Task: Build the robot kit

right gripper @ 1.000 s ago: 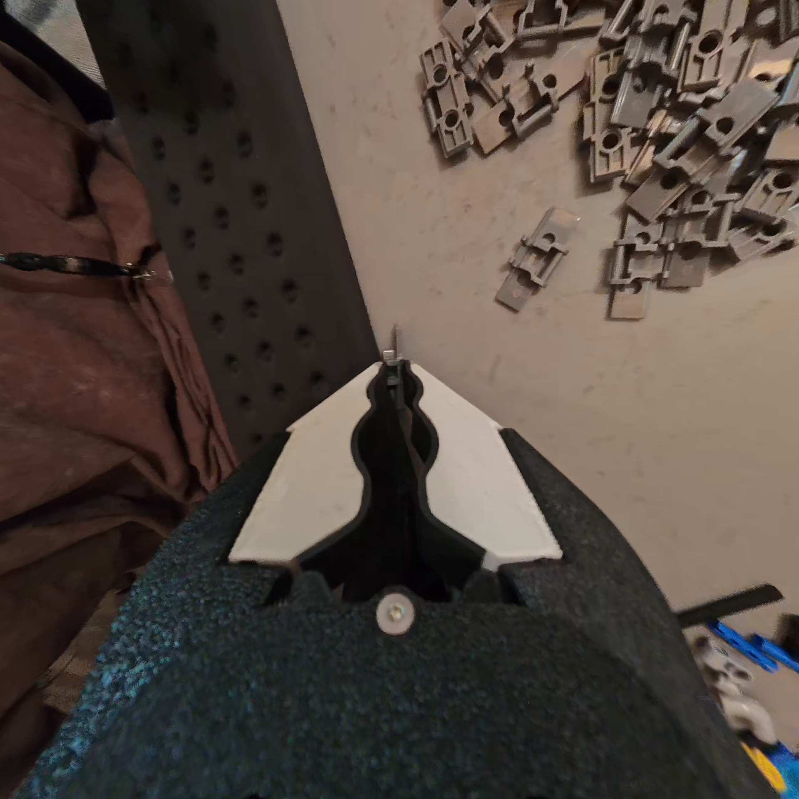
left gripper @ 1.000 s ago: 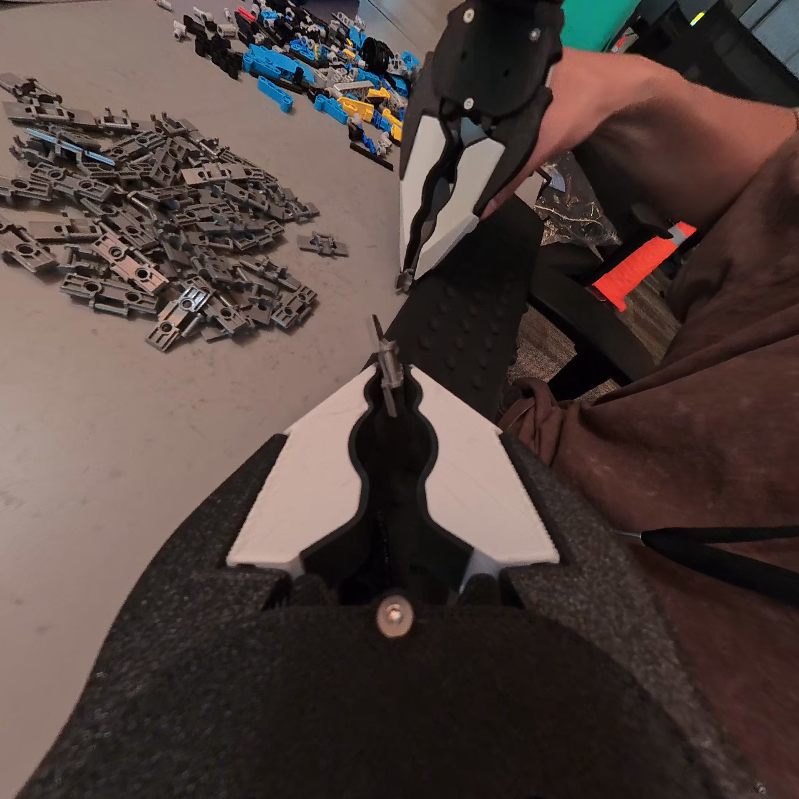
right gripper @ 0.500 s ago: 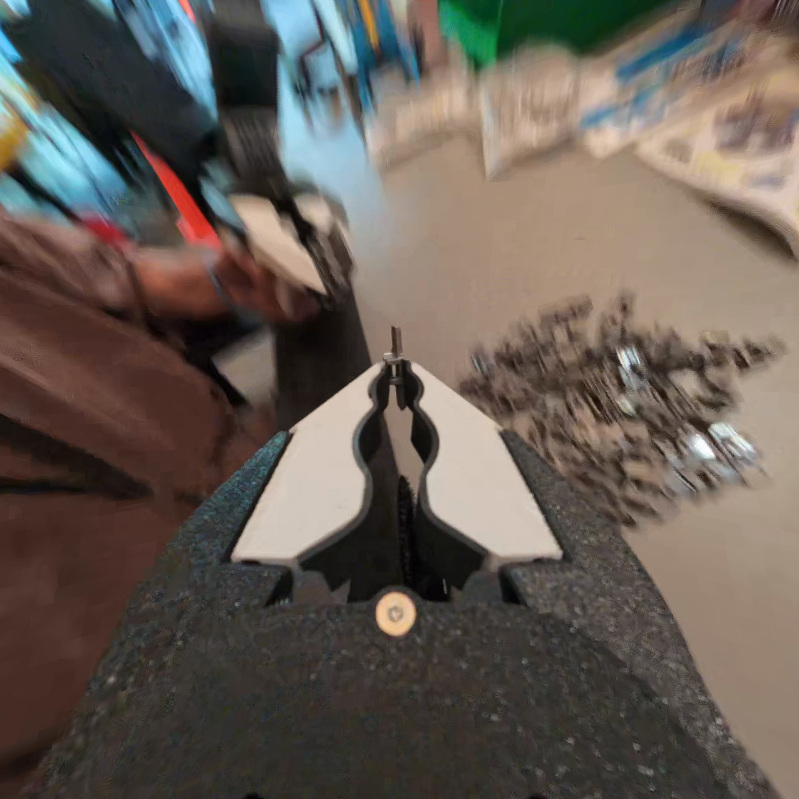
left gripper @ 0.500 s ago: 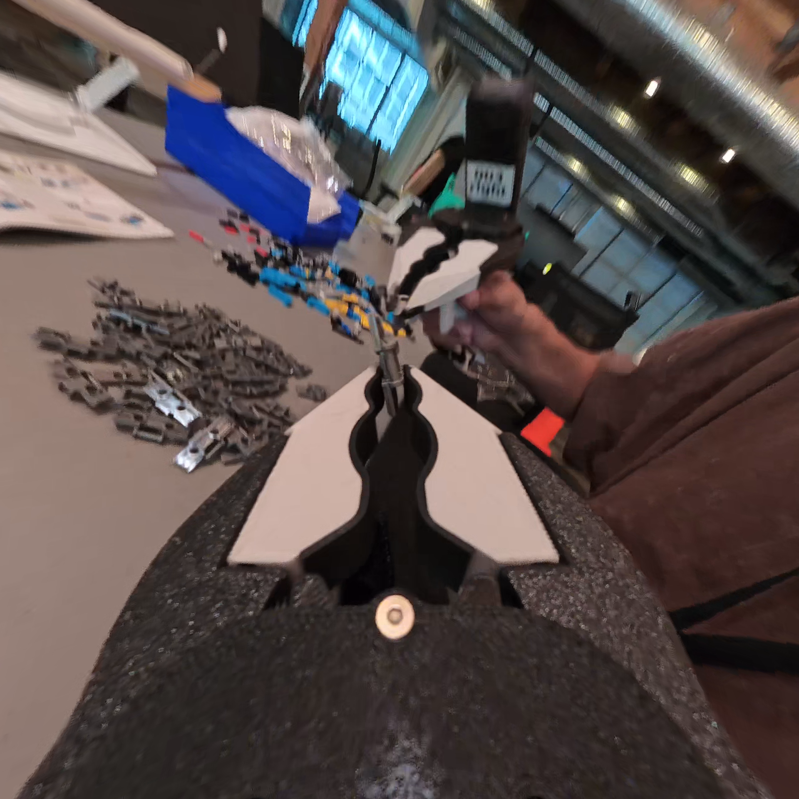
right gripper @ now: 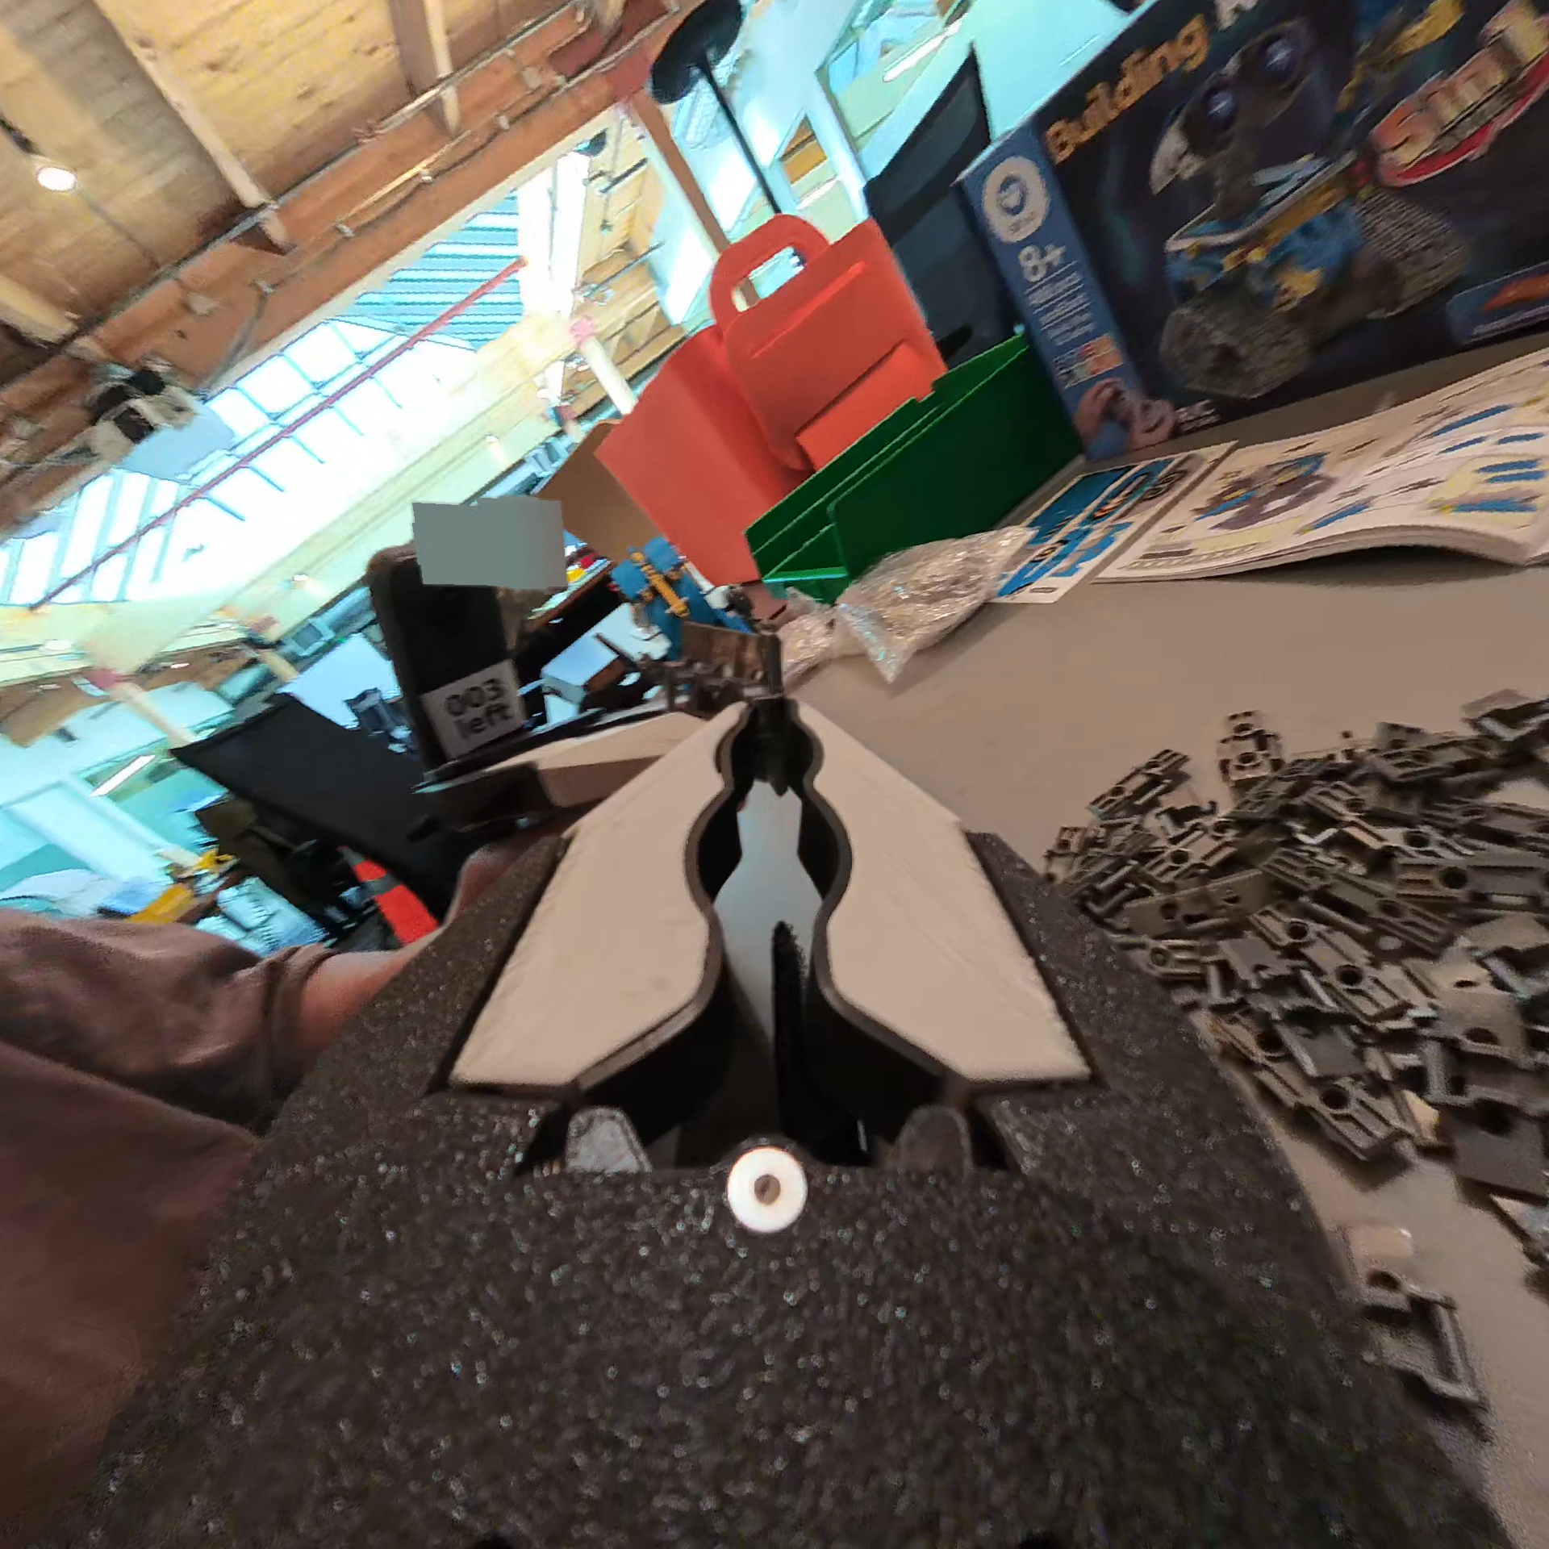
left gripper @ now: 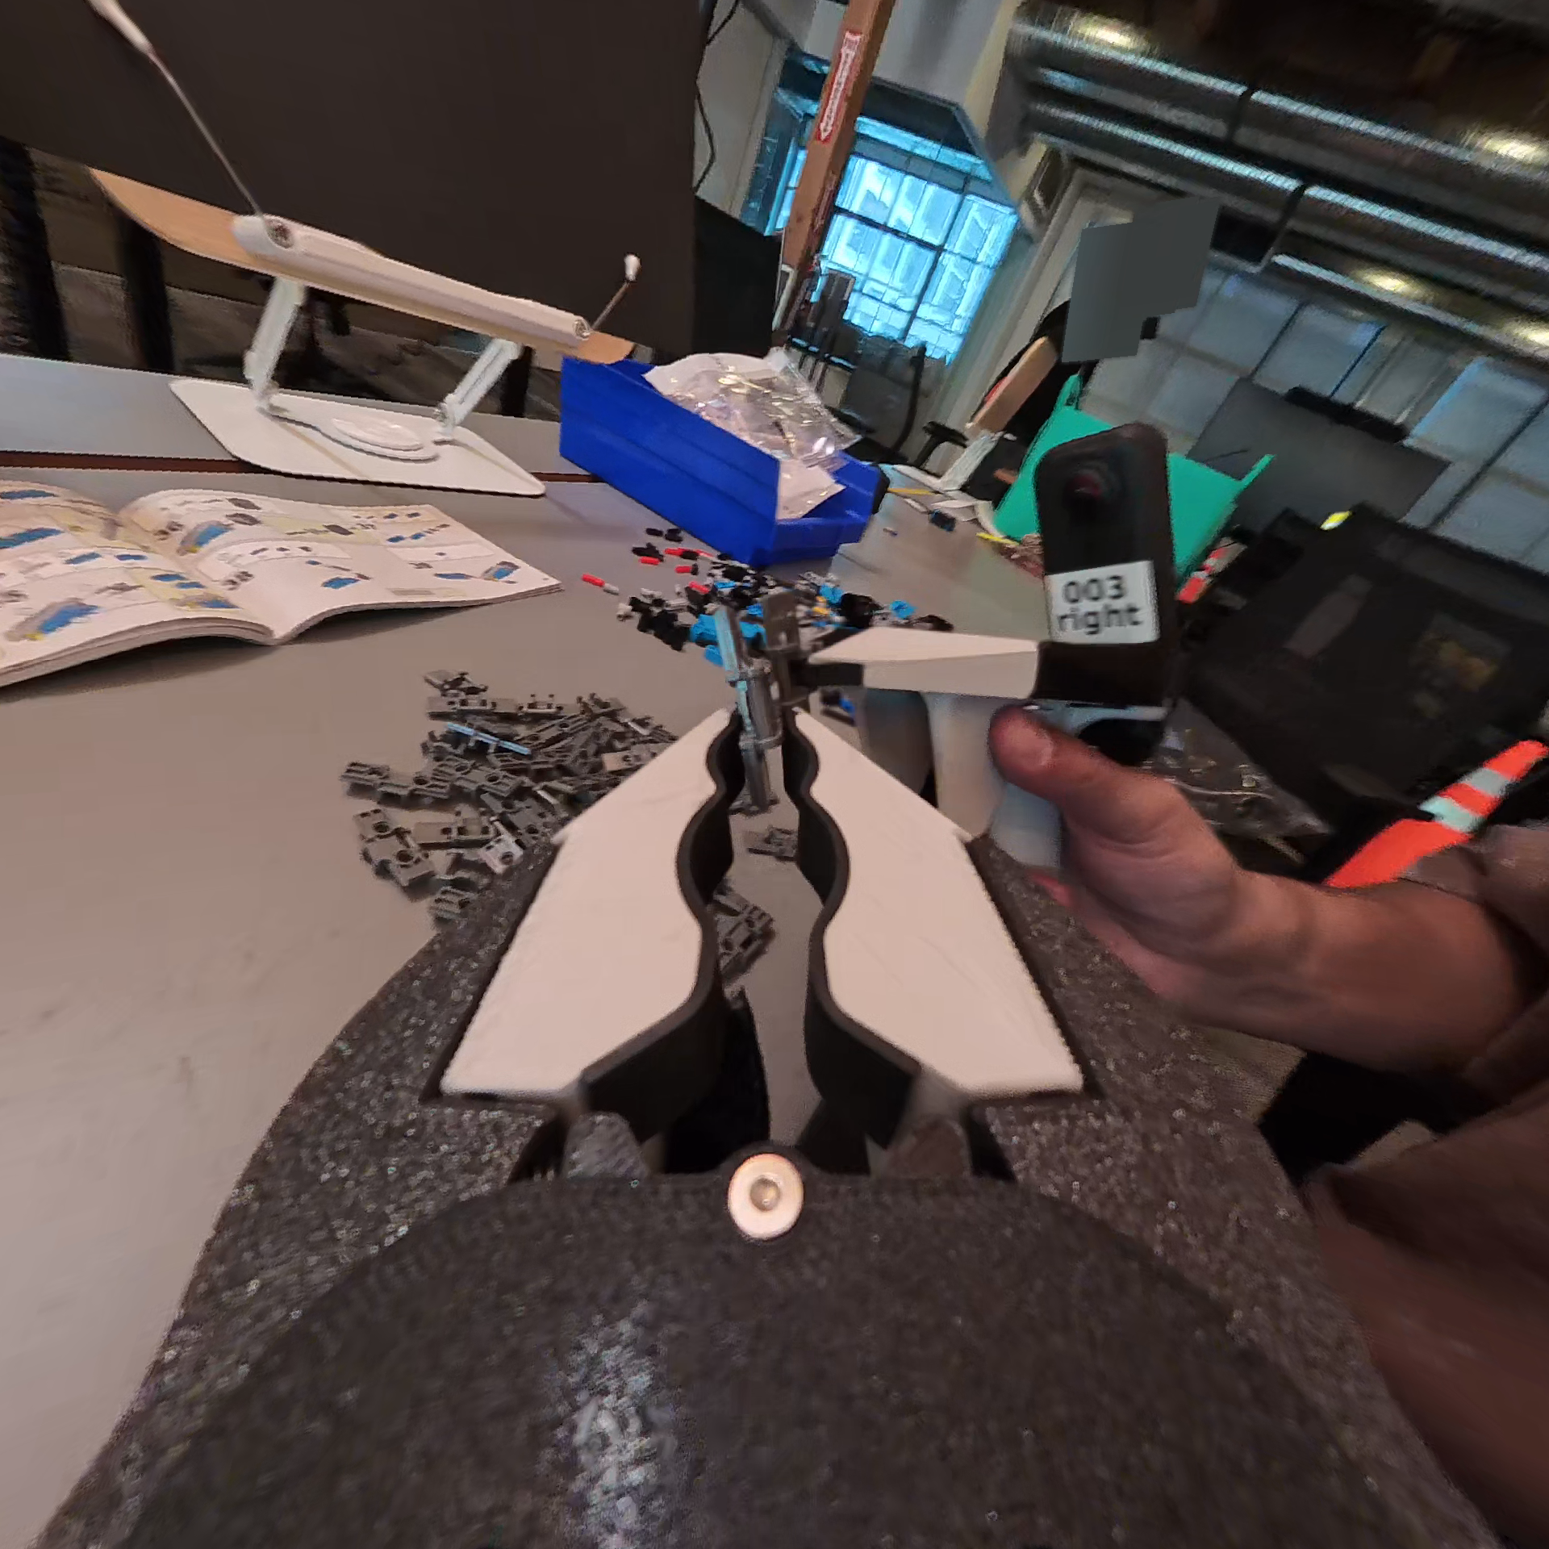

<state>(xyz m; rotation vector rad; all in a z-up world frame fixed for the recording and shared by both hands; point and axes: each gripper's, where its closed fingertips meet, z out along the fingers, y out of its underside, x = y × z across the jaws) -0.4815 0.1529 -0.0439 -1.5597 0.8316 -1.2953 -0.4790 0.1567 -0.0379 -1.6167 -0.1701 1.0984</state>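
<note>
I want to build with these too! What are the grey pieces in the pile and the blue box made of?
The grey pieces look like hard plastic with a dull finish: moulded holes and crisp edges, all the same shape. The blue box also seems plastic, smooth and a little shiny, with moulded ridges along its side. The crinkly clear bags inside it look like thin plastic film.

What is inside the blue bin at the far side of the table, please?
The blue bin holds crumpled clear plastic bags that rise above its rim. Whatever lies under them or deeper in the bin is covered by the bags and the near wall.
</note>
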